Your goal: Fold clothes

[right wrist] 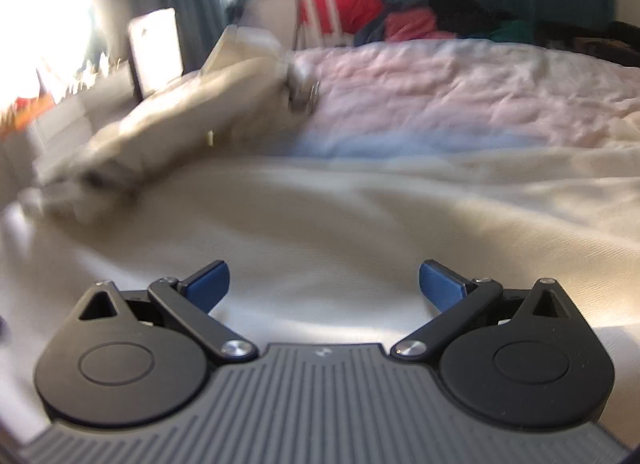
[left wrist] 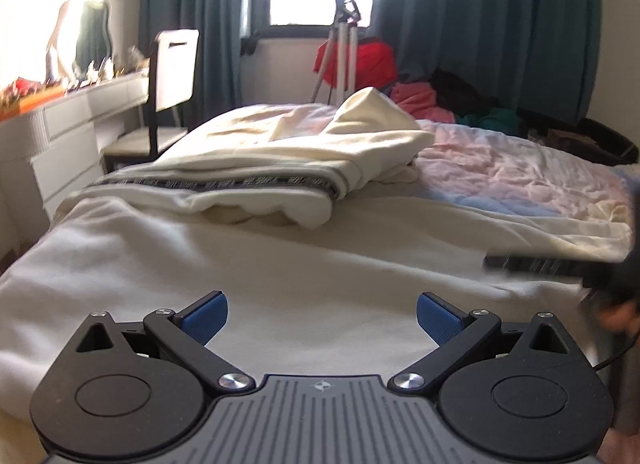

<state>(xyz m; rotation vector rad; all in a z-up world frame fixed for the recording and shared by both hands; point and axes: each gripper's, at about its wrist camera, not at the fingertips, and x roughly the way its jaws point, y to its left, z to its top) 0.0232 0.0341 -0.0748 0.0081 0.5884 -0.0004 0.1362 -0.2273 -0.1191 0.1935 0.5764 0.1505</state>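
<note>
A cream garment [left wrist: 256, 272] lies spread on the bed in front of me, its far part folded back in a heap with a dark patterned band [left wrist: 224, 184]. My left gripper [left wrist: 322, 318] is open and empty, just above the near part of the cloth. My right gripper [right wrist: 324, 286] is open and empty over the same cream garment [right wrist: 340, 216]; that view is blurred. A dark shape at the right edge of the left wrist view [left wrist: 560, 266] looks like the other gripper, too blurred to be sure.
The bed has a pink and blue quilt [left wrist: 520, 172]. A pile of red, pink and green clothes [left wrist: 420, 100] lies at its far end by a tripod [left wrist: 340, 60]. A white dresser [left wrist: 76, 128] and chair [left wrist: 168, 92] stand left.
</note>
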